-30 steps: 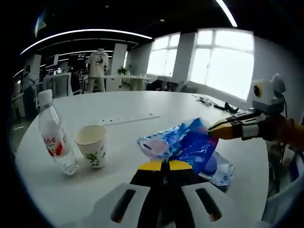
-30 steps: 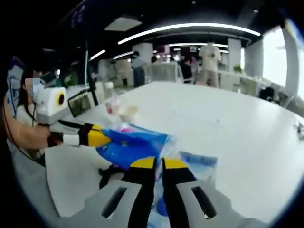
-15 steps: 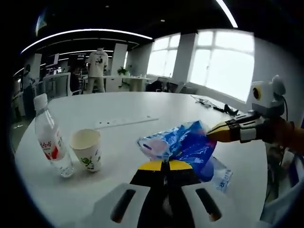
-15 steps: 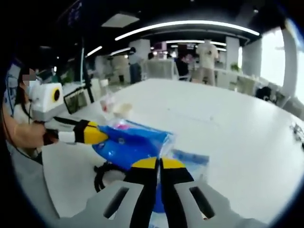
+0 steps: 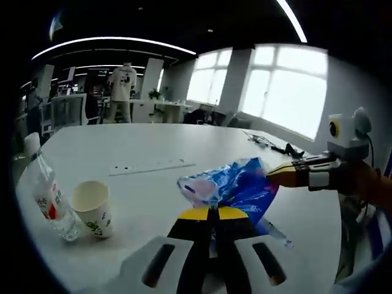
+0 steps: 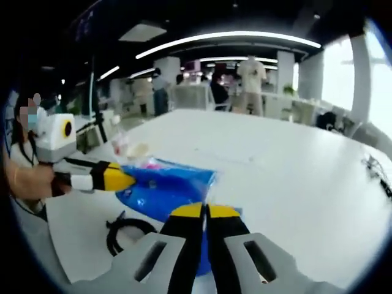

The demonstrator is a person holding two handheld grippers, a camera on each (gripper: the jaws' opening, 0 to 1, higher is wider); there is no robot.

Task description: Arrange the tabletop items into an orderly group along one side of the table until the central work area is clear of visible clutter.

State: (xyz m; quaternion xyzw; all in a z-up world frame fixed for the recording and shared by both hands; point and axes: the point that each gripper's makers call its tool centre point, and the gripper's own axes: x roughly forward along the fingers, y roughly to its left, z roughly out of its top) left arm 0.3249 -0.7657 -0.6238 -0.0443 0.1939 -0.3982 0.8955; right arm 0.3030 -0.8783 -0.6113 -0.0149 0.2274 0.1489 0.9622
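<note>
A blue snack bag (image 5: 236, 184) is stretched between both grippers above the white table (image 5: 147, 141). My left gripper (image 5: 211, 212) is shut on its near edge, yellow tips pressed together. My right gripper (image 5: 274, 177) comes in from the right, shut on the bag's far corner. In the right gripper view the same bag (image 6: 162, 187) runs from my right gripper (image 6: 205, 210), shut on it, to the left gripper (image 6: 125, 179) at the left. A water bottle (image 5: 46, 196) and a paper cup (image 5: 92, 208) stand together at the table's left.
A white power strip (image 5: 153, 166) lies across the middle of the table. A black cable loop (image 6: 128, 231) lies on the table below the bag. Cables (image 5: 272, 142) sit near the far right edge. People and desks fill the office behind.
Both views have risen and shifted; the bottle and cup now sit lower and further left in the left gripper view. The bag stays gripped at both ends. A clear packet below it has dropped from sight.
</note>
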